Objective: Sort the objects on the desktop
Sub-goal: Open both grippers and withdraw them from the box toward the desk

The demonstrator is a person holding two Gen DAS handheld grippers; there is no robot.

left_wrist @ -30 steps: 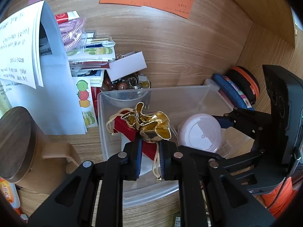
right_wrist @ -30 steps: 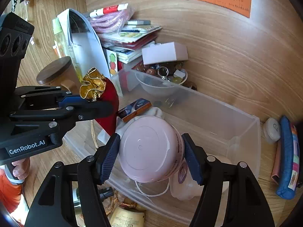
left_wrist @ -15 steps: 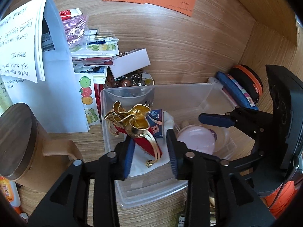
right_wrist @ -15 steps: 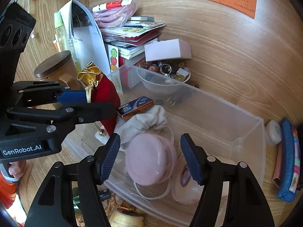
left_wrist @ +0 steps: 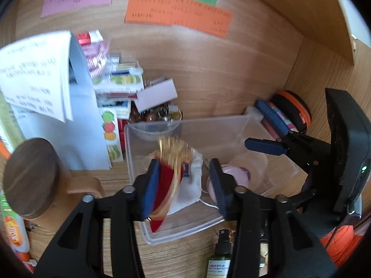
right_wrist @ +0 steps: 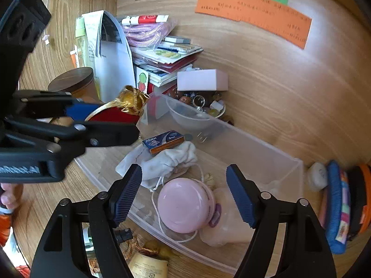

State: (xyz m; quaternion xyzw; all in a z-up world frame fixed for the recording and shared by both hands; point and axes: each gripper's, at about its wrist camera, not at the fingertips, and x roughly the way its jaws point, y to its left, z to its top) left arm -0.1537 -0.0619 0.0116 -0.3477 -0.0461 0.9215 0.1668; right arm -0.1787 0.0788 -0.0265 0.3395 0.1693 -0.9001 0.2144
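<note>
A clear plastic bin (right_wrist: 255, 143) (left_wrist: 185, 125) sits on the wooden desk. My left gripper (left_wrist: 185, 180) is open above the bin's near corner; a red pouch with a gold frilled top (left_wrist: 167, 176) (right_wrist: 120, 113) lies blurred between its fingers, against the left pad. My right gripper (right_wrist: 185, 192) is open and empty above a round pink case (right_wrist: 185, 203) that lies in the bin. A white drawstring pouch (right_wrist: 167, 162) and a small blue box (right_wrist: 164, 141) also lie in the bin.
A stack of booklets and papers (right_wrist: 167, 58), a white box (right_wrist: 201, 82) and a bowl of trinkets (right_wrist: 199, 106) stand behind the bin. A wooden-lidded jar (left_wrist: 30, 173) is at left. A blue pencil case (right_wrist: 336, 208) lies at right. A green spray bottle (left_wrist: 220, 259) stands near the front.
My left gripper has opened wide and the red pouch is slipping down between its fingers. My right gripper has let go of the pink case, which now lies in the bin, and has drawn back.
</note>
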